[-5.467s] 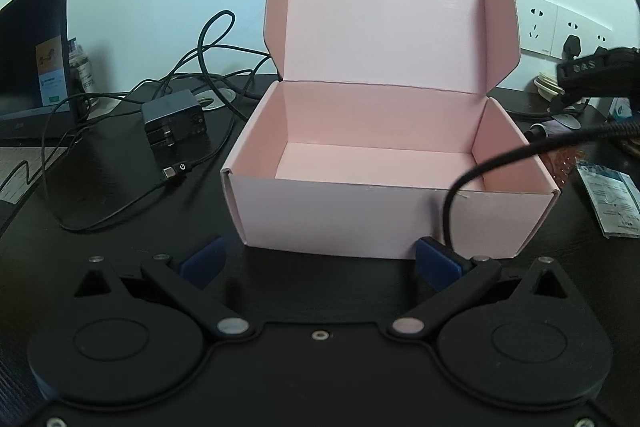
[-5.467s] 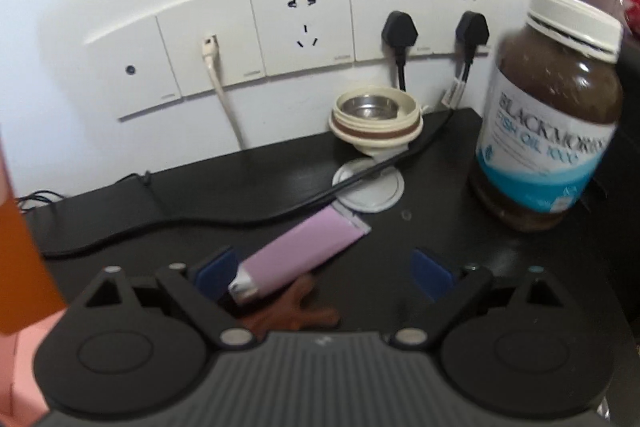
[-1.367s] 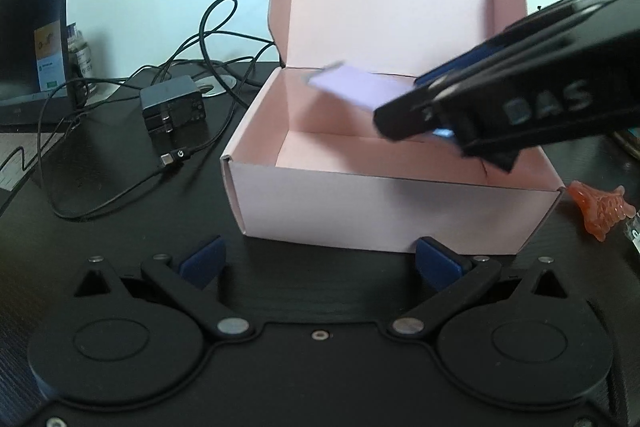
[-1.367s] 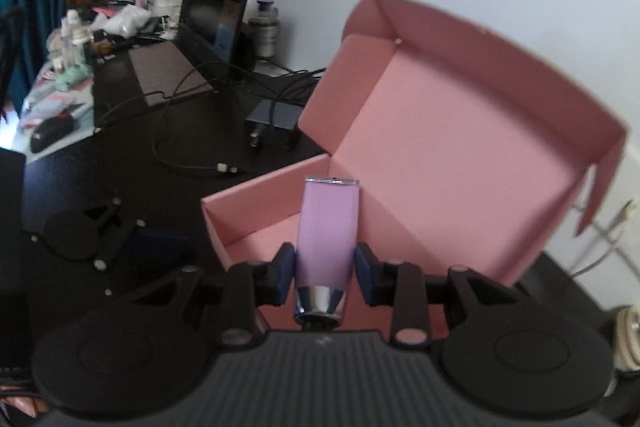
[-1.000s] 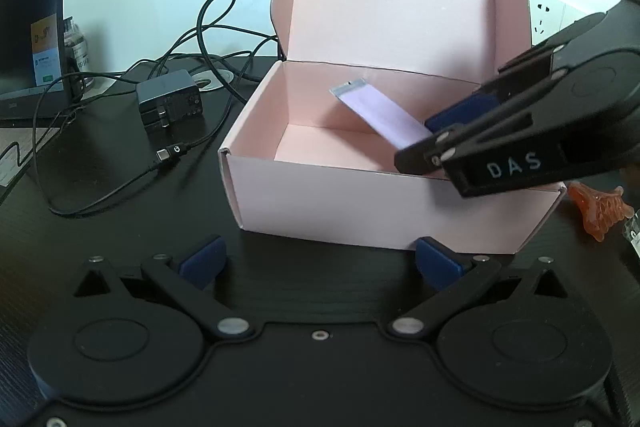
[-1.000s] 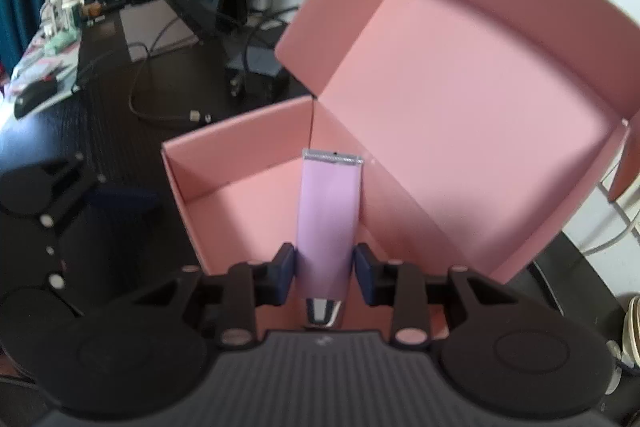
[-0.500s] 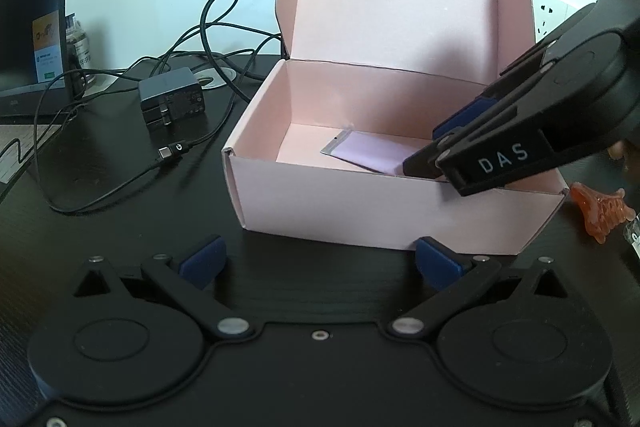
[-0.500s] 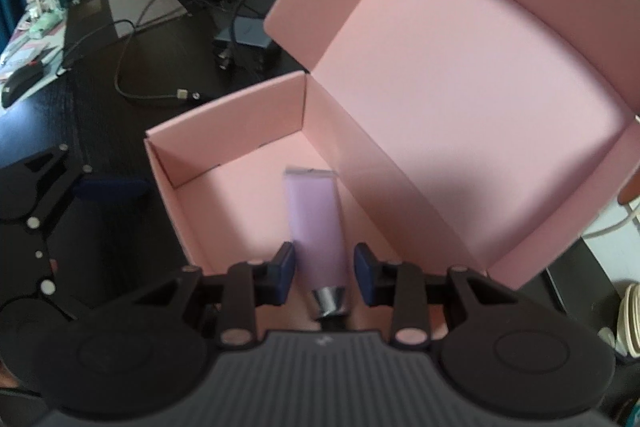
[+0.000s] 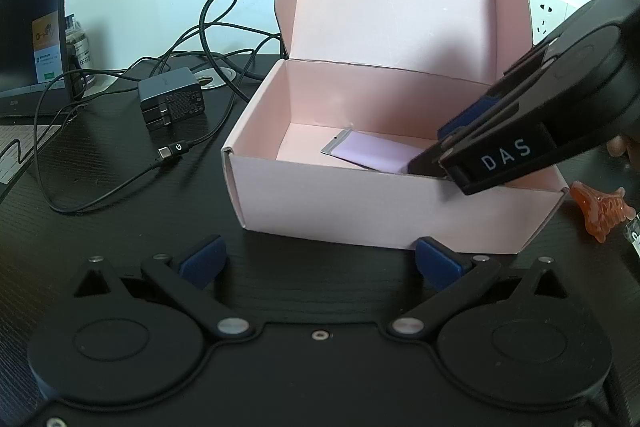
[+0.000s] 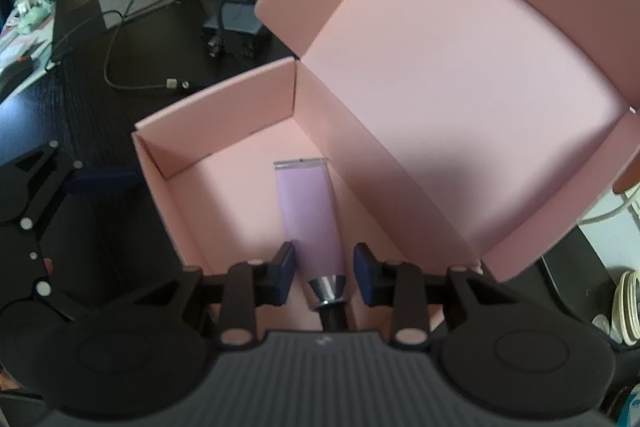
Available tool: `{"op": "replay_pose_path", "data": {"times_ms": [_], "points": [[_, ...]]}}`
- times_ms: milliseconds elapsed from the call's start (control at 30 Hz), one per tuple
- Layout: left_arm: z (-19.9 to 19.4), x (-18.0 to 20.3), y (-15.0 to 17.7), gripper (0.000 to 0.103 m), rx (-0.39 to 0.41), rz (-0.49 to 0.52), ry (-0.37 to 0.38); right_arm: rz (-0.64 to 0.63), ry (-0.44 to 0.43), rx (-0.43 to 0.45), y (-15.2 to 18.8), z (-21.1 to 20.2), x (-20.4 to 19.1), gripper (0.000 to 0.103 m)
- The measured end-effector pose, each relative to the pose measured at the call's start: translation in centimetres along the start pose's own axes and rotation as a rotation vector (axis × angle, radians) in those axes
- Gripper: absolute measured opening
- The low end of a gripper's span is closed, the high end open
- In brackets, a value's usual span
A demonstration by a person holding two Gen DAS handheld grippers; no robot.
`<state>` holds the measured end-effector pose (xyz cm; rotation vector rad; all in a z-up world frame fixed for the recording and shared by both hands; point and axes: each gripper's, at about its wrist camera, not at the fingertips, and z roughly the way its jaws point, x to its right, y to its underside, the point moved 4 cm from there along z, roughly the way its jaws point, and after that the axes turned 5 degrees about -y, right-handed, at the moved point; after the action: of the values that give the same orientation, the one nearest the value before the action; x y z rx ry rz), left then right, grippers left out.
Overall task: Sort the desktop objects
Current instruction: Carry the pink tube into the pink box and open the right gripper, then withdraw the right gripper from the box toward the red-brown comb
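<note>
Tube (image 10: 308, 215): lying on box (image 10: 224, 99) floor.
Right gripper (image 10: 325, 269): parted around tube, apparently not gripping.
Left gripper (image 9: 319, 260): wide open, empty, on table (image 9: 100, 219).

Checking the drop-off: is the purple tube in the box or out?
In. The tube lies flat on the floor of the pink box, between the open jaws of the right gripper.

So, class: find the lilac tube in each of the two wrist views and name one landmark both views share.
Left wrist view: the lilac tube lies on the floor of the pink box, right of centre, partly hidden by the right gripper.
Right wrist view: the tube sits at centre, cap end between the right gripper's open jaws.
Shared landmark: the black charger behind the box.
</note>
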<state>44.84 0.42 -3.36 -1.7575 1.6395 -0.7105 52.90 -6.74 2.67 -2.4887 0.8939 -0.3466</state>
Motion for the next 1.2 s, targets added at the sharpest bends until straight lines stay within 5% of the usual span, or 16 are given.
{"op": "replay_pose_path", "data": {"times_ms": [67, 200, 500, 867, 1200], "points": [[0.0, 0.0, 0.0, 0.103, 0.000, 0.001, 0.002, -0.009, 0.008, 0.037, -0.1, -0.8, -0.3, 0.039], [0.0, -0.1, 0.0, 0.103, 0.000, 0.000, 0.005, -0.027, 0.025, 0.112, -0.2, -2.3, -0.9, 0.066], [-0.4, 0.0, 0.0, 0.103, 0.024, 0.009, 0.019, -0.021, 0.100, 0.308, 0.5, -7.4, -1.9, 0.098], [-1.6, 0.6, 0.1, 0.103, 0.089, 0.032, 0.032, 0.180, 0.188, 0.383, 7.4, -12.4, 0.3, 0.102], [-2.9, -0.8, 0.1, 0.103, 0.154, -0.057, 0.042, 0.423, 0.213, 0.461, 11.8, -14.1, 3.4, 0.102]]}}
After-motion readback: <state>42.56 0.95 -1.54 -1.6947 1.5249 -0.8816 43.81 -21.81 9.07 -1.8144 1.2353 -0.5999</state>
